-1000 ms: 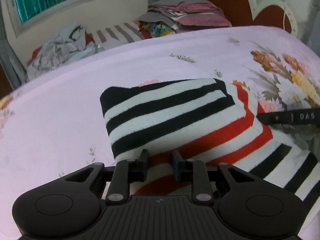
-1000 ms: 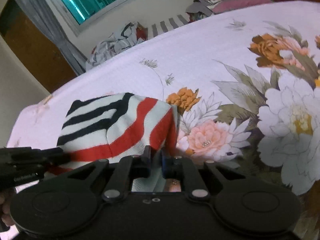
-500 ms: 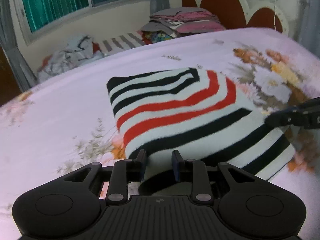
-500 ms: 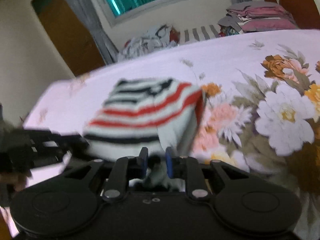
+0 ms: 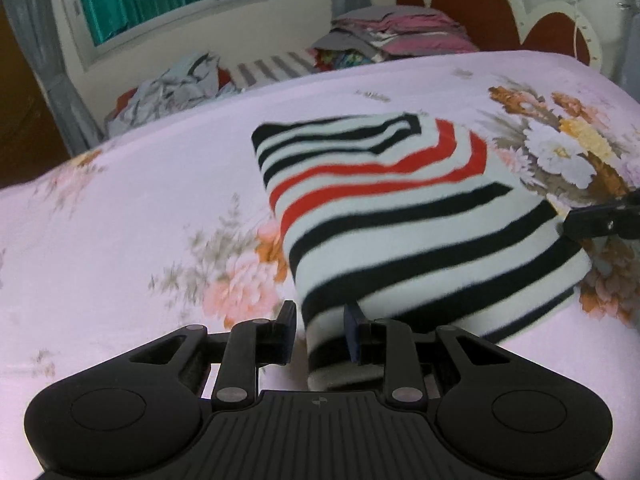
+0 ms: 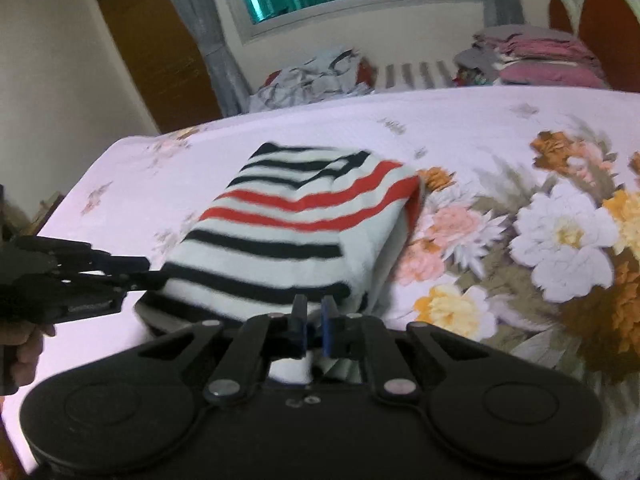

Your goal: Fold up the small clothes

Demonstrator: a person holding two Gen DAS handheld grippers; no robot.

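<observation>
The striped garment (image 5: pixel 392 216), white with black and red bands, lies folded on the bed (image 5: pixel 140 200) with a flowered sheet. The left gripper (image 5: pixel 320 330) has its fingers (image 5: pixel 286 328) parted around the near corner of the garment; they are not pressed onto the cloth. The right gripper (image 6: pixel 314 326) has its fingers nearly together, pinching the other near corner.

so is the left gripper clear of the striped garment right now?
No: in the left wrist view the near edge of the striped garment sits between the fingers of the left gripper.
</observation>
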